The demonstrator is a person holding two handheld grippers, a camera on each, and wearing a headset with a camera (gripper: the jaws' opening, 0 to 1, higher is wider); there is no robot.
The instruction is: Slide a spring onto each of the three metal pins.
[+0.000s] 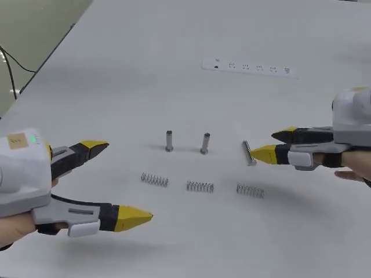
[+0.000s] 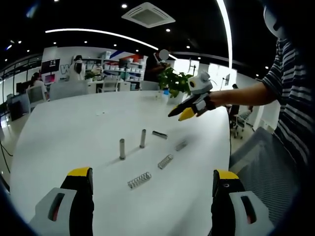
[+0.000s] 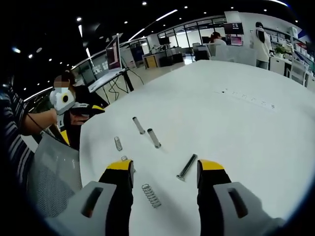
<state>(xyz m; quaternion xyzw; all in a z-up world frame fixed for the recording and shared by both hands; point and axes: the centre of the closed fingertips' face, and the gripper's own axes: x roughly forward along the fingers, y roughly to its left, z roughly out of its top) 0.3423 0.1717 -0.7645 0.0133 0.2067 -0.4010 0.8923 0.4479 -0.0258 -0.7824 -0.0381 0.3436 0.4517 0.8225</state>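
Two metal pins (image 1: 169, 141) (image 1: 205, 143) stand upright on the white table. The third pin (image 1: 248, 153) lies on its side to their right. Three springs (image 1: 154, 179) (image 1: 200, 186) (image 1: 250, 190) lie in a row in front of them. My right gripper (image 1: 268, 145) is open, one yellow tip close beside the lying pin. In the right gripper view that pin (image 3: 187, 167) lies between the open jaws of the right gripper (image 3: 165, 164), with a spring (image 3: 151, 195) below it. My left gripper (image 1: 122, 180) hangs open left of the springs, holding nothing; it (image 2: 152, 173) faces the nearest spring (image 2: 140, 180).
A white power strip (image 1: 249, 67) lies at the far side of the table. The table's left edge (image 1: 52, 52) runs diagonally at the upper left. A person's striped sleeve (image 2: 290, 88) and a grey chair (image 3: 51, 177) are beside the table.
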